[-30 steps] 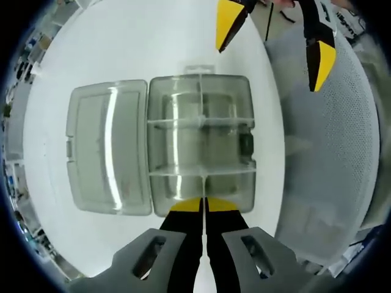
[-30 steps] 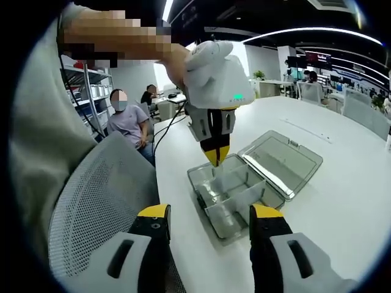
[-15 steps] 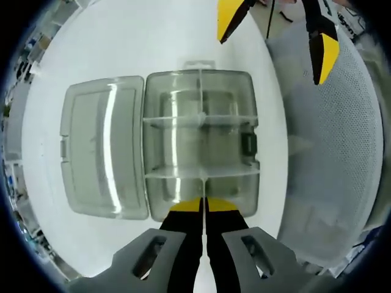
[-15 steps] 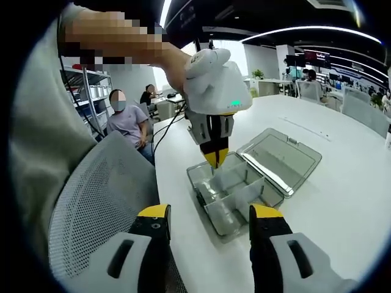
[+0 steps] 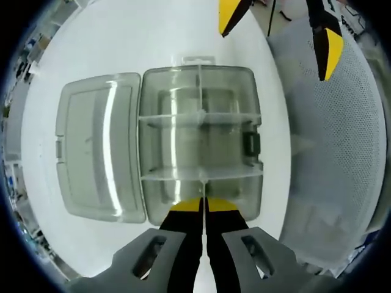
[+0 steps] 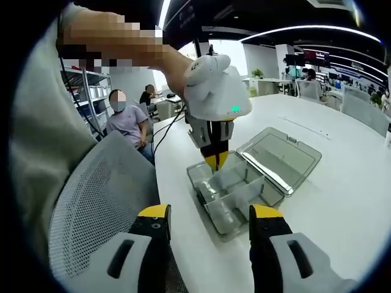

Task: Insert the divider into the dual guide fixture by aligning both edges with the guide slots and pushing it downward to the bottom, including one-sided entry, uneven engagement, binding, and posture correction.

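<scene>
- left gripper [image 5: 203,204] is standing over the clear box with its yellow-tipped jaws pressed together, pinching the top edge of a thin clear divider [image 5: 201,177]; in the right gripper view it [image 6: 215,160] is hanging tips-down at 12 o'clock from the box.
- right gripper [image 6: 211,227] is hovering off the table with its jaws spread wide and nothing between them; in the left gripper view it [image 5: 278,24] is showing at 1 o'clock.
- white table [image 5: 153,36] is carrying the box, with a grey mesh chair [image 5: 342,140] at 3 o'clock.
- clear box, the guide fixture [image 5: 200,137], is lying open, its lid [image 5: 98,146] folded flat at 9 o'clock.
- divider is sitting upright in the box's compartment nearest the left gripper, at 6 o'clock, meeting a cross wall [image 5: 201,176]; how deep it is sitting, i cannot tell.
</scene>
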A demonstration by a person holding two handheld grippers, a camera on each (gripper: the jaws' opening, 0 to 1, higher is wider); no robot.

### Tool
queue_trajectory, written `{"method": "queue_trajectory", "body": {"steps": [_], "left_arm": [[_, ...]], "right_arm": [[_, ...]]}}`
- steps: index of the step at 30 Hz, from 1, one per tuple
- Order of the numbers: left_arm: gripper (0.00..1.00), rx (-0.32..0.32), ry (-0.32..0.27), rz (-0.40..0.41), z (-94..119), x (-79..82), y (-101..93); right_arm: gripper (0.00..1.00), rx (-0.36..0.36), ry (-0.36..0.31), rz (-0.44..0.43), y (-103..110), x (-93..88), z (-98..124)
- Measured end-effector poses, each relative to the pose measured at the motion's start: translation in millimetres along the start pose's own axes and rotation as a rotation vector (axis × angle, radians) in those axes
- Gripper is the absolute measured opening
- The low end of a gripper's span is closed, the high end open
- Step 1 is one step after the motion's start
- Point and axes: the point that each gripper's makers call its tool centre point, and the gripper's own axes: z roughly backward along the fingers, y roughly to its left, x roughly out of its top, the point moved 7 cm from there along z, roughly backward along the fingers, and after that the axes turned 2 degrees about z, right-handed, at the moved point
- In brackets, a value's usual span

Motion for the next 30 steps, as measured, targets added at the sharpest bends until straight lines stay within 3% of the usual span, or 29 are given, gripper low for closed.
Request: {"method": "queue_trajectory", "body": {"steps": [22, 30], "left_arm": [[0.00, 0.034, -0.007, -0.017, -1.0, -1.3, -3.9], [0.00, 0.064, -0.068, 0.031, -1.1, -7.0, -4.5]], "right_arm": [[0.48, -0.001, 0.004, 0.006, 0.0, 0.3, 0.6], [0.49, -0.004, 0.013, 0.010, -1.2, -0.3, 3.9]]}}
